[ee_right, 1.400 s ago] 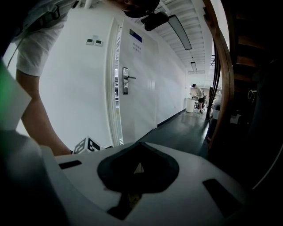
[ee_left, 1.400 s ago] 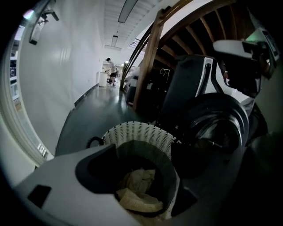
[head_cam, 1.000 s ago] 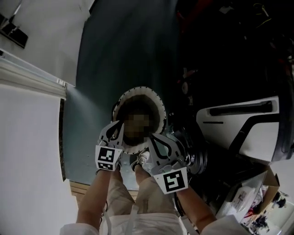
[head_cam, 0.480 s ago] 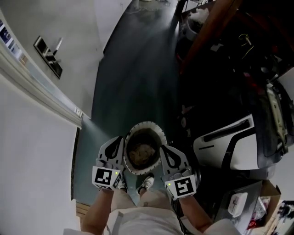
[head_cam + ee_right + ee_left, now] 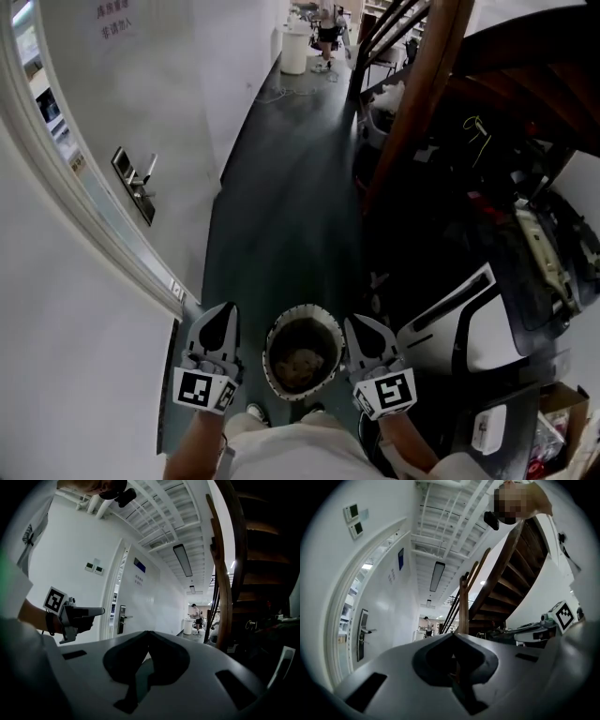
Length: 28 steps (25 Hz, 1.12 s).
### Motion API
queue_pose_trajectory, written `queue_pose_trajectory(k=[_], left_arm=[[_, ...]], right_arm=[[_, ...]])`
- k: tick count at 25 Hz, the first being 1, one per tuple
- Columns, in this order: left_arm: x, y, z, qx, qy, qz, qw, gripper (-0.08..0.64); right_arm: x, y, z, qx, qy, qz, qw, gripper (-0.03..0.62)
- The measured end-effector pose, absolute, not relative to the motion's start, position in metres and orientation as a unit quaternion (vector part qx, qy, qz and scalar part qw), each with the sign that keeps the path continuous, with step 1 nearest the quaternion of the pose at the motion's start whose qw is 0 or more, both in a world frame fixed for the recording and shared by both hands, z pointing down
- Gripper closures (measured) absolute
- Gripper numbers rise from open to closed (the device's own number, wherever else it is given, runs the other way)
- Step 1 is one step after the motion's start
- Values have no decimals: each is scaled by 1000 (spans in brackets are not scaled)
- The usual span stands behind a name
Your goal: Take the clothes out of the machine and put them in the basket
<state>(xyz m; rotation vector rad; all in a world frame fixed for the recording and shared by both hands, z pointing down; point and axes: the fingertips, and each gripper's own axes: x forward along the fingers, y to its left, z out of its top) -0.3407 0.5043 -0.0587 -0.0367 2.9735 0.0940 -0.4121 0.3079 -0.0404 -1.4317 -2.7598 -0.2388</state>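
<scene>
Left gripper [image 5: 223, 313]: jaws clenched tip to tip with nothing between them, seen meeting at a point in the left gripper view [image 5: 452, 635]; carried in the person's hand at lower left of the head view, marker cube towards the bottom edge. Right gripper [image 5: 357, 324]: likewise closed and empty, its tips together in the right gripper view [image 5: 149, 632]; lower centre-right of the head view, marker cube at its near end. Basket [image 5: 273, 339]: round, with a pale perforated rim, standing on the dark floor [image 5: 281, 187] at lower centre of the head view, framed between the two grippers. Clothes [image 5: 300, 364]: a brownish bundle lying inside the basket. Shoes [image 5: 254, 412]: the person's own, just below the basket near the bottom edge. White wall and door frame [image 5: 84, 216]: along the left side, with a metal door handle [image 5: 137, 182] at upper left. Wooden staircase [image 5: 422, 84]: slanting across the upper right, its post and rail also at centre of the left gripper view [image 5: 463, 604]. White and black casing [image 5: 459, 328]: right of the grippers, among dark clutter that is hard to make out. White bin [image 5: 294, 49] and a distant person [image 5: 328, 26]: at the far end of the corridor, top centre.
</scene>
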Motion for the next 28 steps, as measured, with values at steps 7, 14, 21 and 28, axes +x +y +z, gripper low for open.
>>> queue_pose_trajectory(k=[7, 14, 21, 28], left_arm=[[-323, 503, -92, -5, 993, 18, 115, 546], [-297, 500, -98, 18, 994, -4, 107, 546], [-295, 498, -99, 23, 993, 2, 116, 546], [-295, 500, -88, 33, 993, 5, 111, 546]], right_arm=[[-403, 290, -71, -442, -894, -66, -18, 578], [-399, 264, -77, -434, -897, -82, -8, 578], [-411, 251, -78, -425, -900, -96, -11, 578], [-412, 264, -78, -438, -893, -104, -19, 578]])
